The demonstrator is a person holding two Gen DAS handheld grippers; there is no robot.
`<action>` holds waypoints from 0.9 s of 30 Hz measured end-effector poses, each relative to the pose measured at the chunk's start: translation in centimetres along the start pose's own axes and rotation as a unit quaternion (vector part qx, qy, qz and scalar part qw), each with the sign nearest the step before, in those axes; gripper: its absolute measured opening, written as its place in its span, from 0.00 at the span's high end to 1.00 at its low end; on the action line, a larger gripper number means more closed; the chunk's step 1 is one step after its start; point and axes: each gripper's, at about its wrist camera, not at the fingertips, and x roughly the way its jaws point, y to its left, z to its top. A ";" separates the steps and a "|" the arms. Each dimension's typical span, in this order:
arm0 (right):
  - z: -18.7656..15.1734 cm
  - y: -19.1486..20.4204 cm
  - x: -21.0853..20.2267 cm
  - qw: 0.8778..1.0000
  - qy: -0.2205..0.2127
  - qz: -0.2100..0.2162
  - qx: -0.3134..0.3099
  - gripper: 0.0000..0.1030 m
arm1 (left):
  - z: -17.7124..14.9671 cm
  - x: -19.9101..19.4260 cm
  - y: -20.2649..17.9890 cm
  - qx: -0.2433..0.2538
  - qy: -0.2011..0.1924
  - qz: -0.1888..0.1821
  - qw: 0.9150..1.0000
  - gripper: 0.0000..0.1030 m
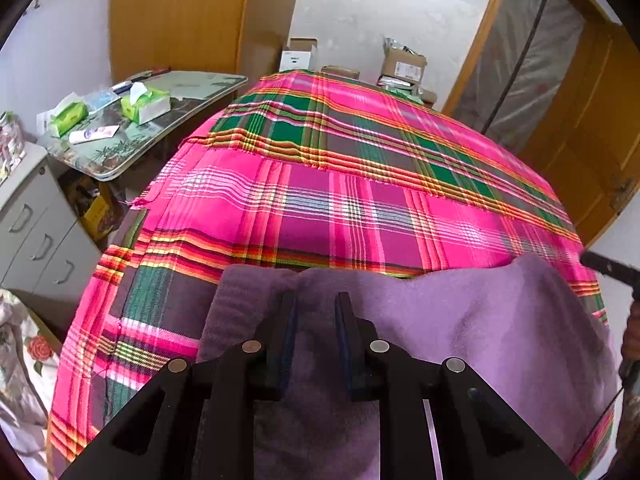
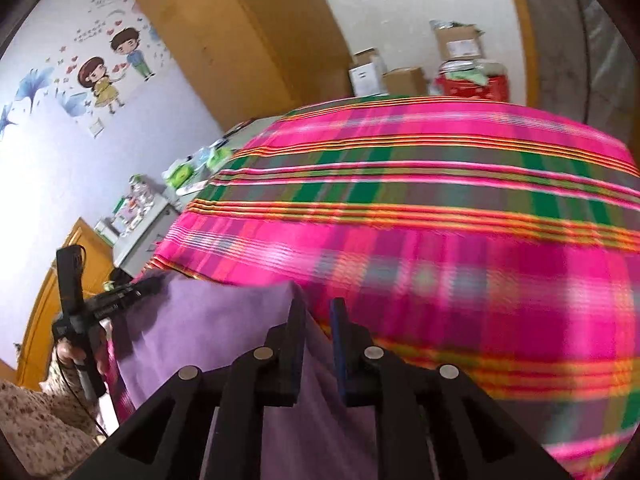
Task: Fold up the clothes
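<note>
A purple fleece garment [image 1: 480, 340] lies on the near part of a bed under a pink, green and orange plaid cover [image 1: 320, 200]. My left gripper [image 1: 316, 300] is shut on the garment's left part, whose edge bunches up between the fingers. In the right wrist view the garment [image 2: 200, 320] runs up along the left finger of my right gripper [image 2: 318, 304]. Its jaws stand slightly apart, and the plaid cover [image 2: 440, 220] shows through the gap near the tips. The picture there is blurred. A hand [image 2: 76, 356] holds the left gripper at the far left edge.
Left of the bed stands a folding table [image 1: 192, 84] with green tissue packs [image 1: 146, 106], and nearer, a grey drawer cabinet [image 1: 36, 232]. A wooden wardrobe [image 1: 180, 12] and cardboard boxes [image 1: 402, 64] line the far wall. A wooden door [image 1: 580, 128] is on the right.
</note>
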 end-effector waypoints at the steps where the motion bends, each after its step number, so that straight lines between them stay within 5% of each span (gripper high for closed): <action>1: -0.7 -0.1 -0.7 1.000 -0.005 -0.008 -0.005 0.86 | 0.0 -0.4 0.0 -0.001 -0.005 -0.003 1.000 0.81; 11: -5.7 -2.2 -2.5 0.993 0.011 -0.115 -0.029 0.82 | -0.3 -2.6 -3.5 0.038 -0.039 -0.070 0.996 0.81; 14: -5.9 -2.8 -1.8 0.994 0.020 -0.108 -0.019 0.66 | -0.8 -2.2 -5.5 0.061 -0.028 -0.092 0.994 0.80; 18: -6.2 -2.1 -0.6 0.994 0.035 -0.093 -0.037 0.65 | -1.8 -1.0 -8.1 0.082 0.000 -0.120 0.989 0.79; 19: -6.3 -2.1 -0.4 0.994 0.035 -0.096 -0.042 0.68 | -2.1 -0.5 -8.7 0.089 0.011 -0.125 0.988 0.79; 21: -6.4 -2.0 -0.4 0.993 0.031 -0.103 -0.047 0.96 | -2.4 0.2 -9.5 0.099 0.023 -0.128 0.987 0.79; 27: -6.3 -2.5 -1.6 0.993 -0.002 -0.109 -0.034 0.97 | -3.0 1.3 -9.8 0.107 0.041 -0.111 0.987 0.79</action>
